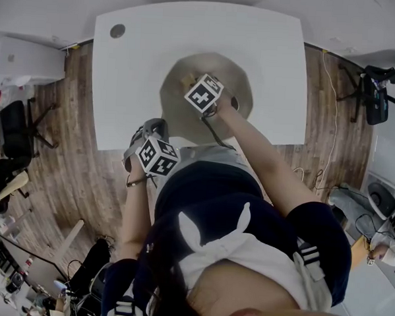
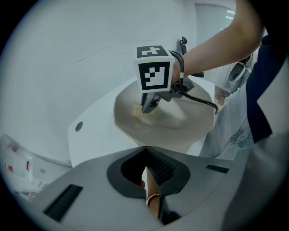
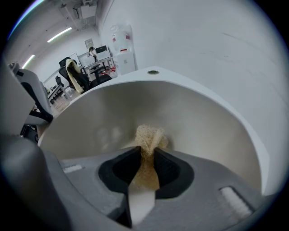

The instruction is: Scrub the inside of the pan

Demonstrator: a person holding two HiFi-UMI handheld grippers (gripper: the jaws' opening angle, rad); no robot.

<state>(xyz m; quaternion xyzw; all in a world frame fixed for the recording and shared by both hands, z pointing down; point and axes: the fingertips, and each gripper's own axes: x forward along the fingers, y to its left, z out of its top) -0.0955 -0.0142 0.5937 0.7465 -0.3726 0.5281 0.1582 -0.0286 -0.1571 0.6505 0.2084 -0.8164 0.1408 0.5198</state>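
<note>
- White counter (image 1: 269,52) over wood flooring sets the scene for a scrub under way.
- Your right claw (image 3: 145,152) is clamped on a yellow mesh scrubber (image 3: 149,134), holding it against the floor of the pan (image 3: 212,122).
- Your left claw (image 2: 145,148), jaws together and empty, hangs at the counter's near edge, apart from the pan.
- The pan sits mid-counter; its inside looks pale and unmarked, so the scrubbing left is hard to judge.
</note>
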